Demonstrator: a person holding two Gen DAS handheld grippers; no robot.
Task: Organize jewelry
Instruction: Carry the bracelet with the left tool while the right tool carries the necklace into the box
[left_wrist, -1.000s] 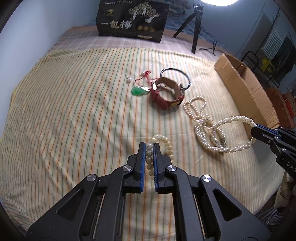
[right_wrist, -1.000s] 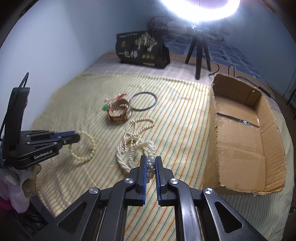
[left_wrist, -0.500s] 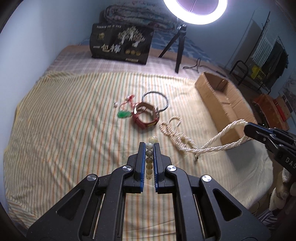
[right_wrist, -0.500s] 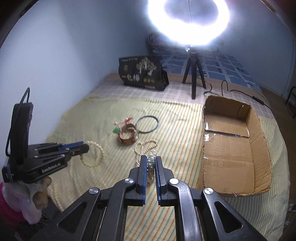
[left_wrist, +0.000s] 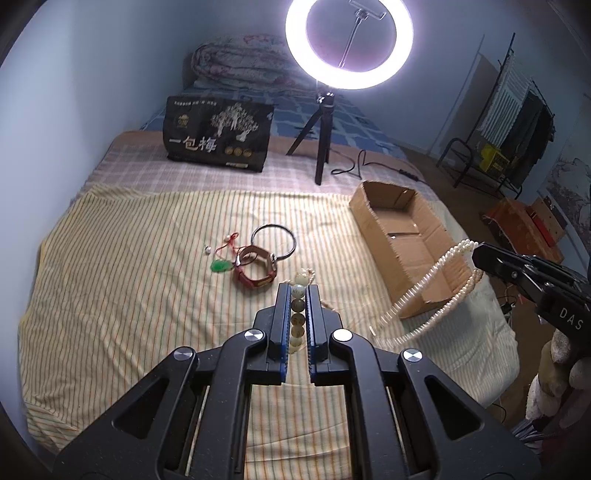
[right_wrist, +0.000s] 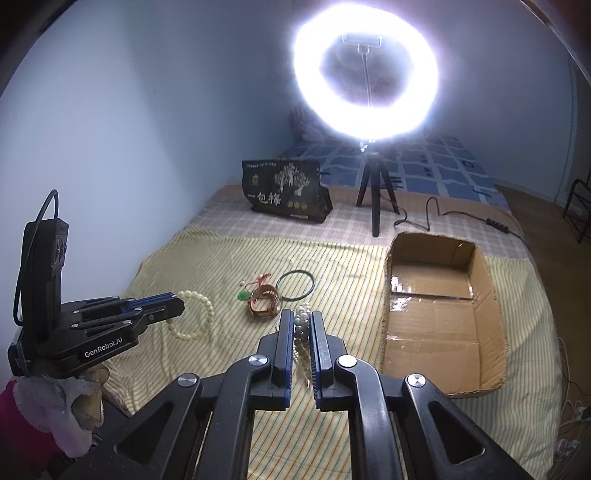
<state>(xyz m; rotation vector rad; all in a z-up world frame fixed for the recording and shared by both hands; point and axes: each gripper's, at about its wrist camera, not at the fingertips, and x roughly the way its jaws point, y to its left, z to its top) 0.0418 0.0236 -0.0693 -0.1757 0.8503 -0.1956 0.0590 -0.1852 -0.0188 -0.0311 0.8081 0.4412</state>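
Note:
My left gripper (left_wrist: 298, 288) is shut on a bead bracelet (left_wrist: 297, 314), held above the striped bedspread; from the right wrist view the same bracelet (right_wrist: 195, 317) hangs as a loop from the left gripper (right_wrist: 177, 306). My right gripper (right_wrist: 303, 317) is shut on a pearl necklace (right_wrist: 301, 332). In the left wrist view that necklace (left_wrist: 424, 291) dangles in long strands from the right gripper (left_wrist: 480, 254), in front of an open cardboard box (left_wrist: 402, 236). On the spread lie a red strap watch (left_wrist: 256, 269), a black ring (left_wrist: 274, 240) and a green pendant on red cord (left_wrist: 221, 265).
The cardboard box (right_wrist: 439, 310) sits at the right side of the bed. A ring light on a tripod (left_wrist: 325, 110) and a black printed bag (left_wrist: 218, 138) stand at the far end. A cable (right_wrist: 443, 218) trails near the tripod. A small pearl (left_wrist: 208, 250) lies loose.
Both grippers have risen from the bedspread, lifting the bead bracelet and the pearl necklace clear of it. The necklace, coiled on the cloth before, now hangs in strands.

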